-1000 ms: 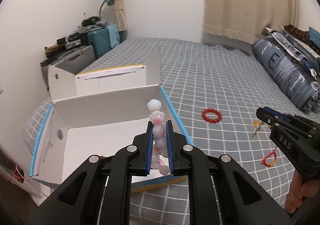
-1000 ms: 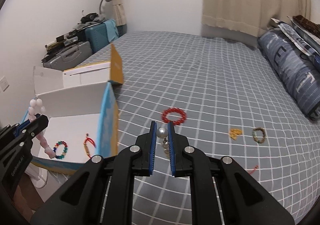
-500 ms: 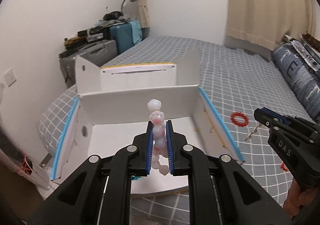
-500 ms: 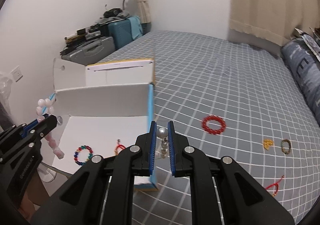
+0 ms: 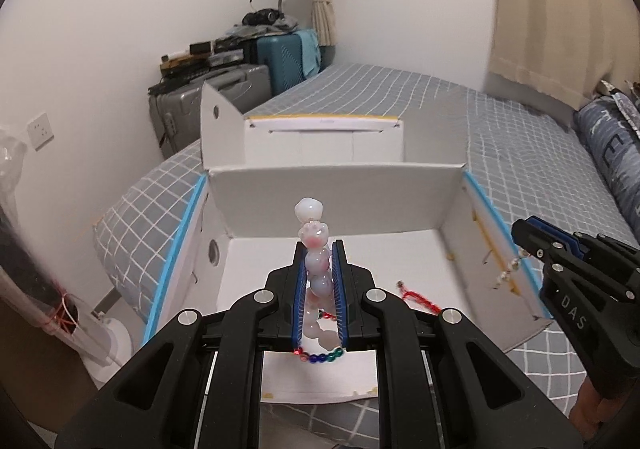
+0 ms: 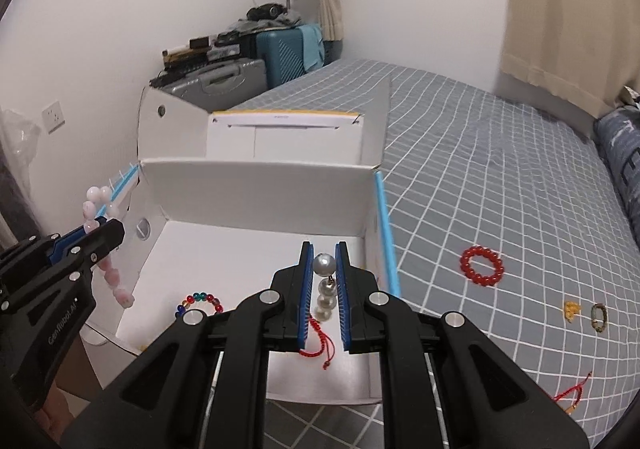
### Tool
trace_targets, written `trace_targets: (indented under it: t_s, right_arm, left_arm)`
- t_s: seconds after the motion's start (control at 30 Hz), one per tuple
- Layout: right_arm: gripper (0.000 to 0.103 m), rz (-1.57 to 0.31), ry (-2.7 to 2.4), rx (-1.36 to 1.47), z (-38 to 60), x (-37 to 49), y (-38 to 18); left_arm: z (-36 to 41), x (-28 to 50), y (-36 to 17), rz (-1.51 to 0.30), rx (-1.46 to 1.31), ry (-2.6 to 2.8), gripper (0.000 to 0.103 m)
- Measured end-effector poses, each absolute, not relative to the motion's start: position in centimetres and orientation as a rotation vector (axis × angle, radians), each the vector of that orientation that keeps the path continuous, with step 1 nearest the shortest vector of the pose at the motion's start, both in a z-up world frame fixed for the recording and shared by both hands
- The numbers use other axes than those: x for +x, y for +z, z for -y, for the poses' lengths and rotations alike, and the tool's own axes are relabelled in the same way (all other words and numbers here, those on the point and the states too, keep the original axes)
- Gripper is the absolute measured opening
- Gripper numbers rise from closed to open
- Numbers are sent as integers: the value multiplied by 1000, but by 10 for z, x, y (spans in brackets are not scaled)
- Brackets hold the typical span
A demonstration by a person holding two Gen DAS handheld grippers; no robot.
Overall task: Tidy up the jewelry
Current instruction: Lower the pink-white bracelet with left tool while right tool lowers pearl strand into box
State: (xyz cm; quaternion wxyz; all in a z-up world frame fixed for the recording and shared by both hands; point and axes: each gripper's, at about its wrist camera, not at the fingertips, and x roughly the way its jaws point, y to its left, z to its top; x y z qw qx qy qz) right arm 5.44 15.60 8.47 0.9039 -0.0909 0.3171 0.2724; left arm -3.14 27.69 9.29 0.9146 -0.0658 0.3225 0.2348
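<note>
My left gripper (image 5: 319,249) is shut on a pink and white bead bracelet (image 5: 316,245) and holds it above the open white box (image 5: 332,201). The bracelet also shows in the right wrist view (image 6: 105,249). My right gripper (image 6: 324,249) is shut on a pearl pendant (image 6: 324,264), also above the box (image 6: 256,193). A multicoloured bead bracelet (image 6: 199,301) and a red string bracelet (image 6: 320,345) lie on the box floor.
On the grey checked bedspread (image 6: 500,185), right of the box, lie a red bead bracelet (image 6: 482,265), a small yellow piece (image 6: 571,308), a brown ring (image 6: 598,317) and a red cord (image 6: 572,393). Suitcases (image 6: 240,73) stand by the wall.
Both grippers have moved left, from over the bedspread to over the open box, each still holding its piece.
</note>
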Motion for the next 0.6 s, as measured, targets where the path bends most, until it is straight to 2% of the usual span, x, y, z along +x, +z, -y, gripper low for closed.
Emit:
trace_targets:
  t_s: [0.3,0.6]
  right_arm:
    - [11,-741,555,-201,-180,68,60]
    - [11,-880,523,-237,-195,85,32]
  left_arm:
    - [-304,-22,69,-738,-168,513,12]
    - [-321,6,42,-887,-223,497,12]
